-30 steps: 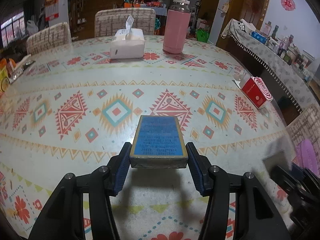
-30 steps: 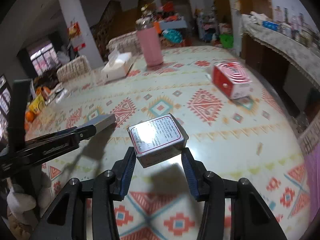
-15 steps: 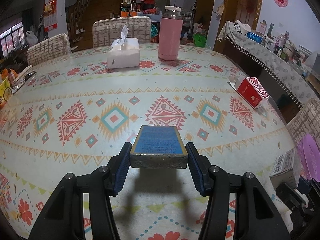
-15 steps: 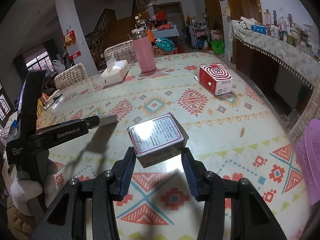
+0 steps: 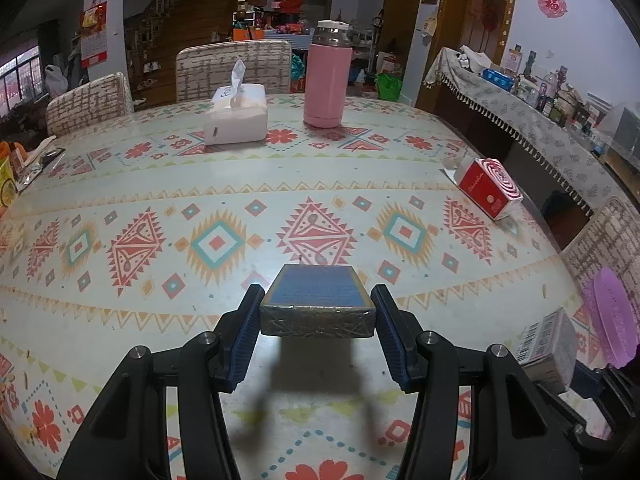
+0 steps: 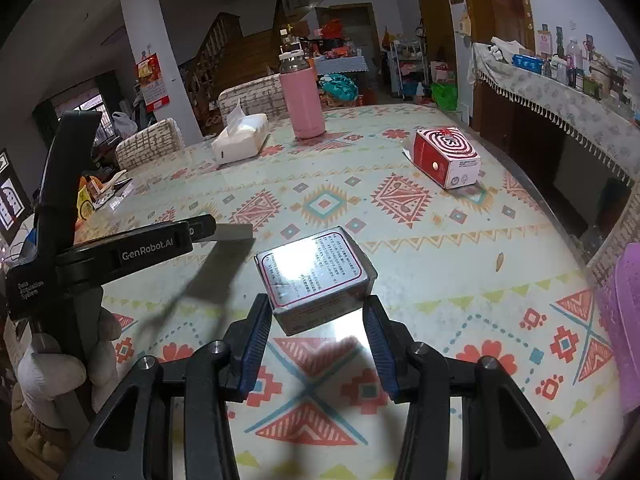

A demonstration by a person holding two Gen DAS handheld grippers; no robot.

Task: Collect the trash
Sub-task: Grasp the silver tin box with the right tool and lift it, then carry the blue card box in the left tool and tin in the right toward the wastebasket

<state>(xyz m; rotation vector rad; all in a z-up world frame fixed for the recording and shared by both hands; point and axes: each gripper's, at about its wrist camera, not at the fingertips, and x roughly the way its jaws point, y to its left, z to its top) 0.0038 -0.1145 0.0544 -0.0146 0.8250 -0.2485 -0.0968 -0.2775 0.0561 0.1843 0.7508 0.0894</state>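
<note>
My left gripper (image 5: 318,312) is shut on a flat blue-topped box (image 5: 318,300) and holds it above the patterned table. My right gripper (image 6: 316,316) is shut on a small grey box with a red-framed label (image 6: 314,270), also above the table. That grey box shows at the lower right of the left wrist view (image 5: 546,342). The left gripper's body shows at the left of the right wrist view (image 6: 120,252). A red and white box (image 5: 490,188) lies on the table at the right; it also shows in the right wrist view (image 6: 446,156).
A white tissue box (image 5: 236,118) and a pink flask (image 5: 328,80) stand at the table's far side. A purple basket (image 6: 626,320) sits past the table's right edge. Chairs ring the table (image 5: 120,208). Snack packets lie at the far left (image 5: 8,184).
Both grippers have lifted and pulled back toward the near edge with their boxes still held. The right gripper has come closer to the purple basket.
</note>
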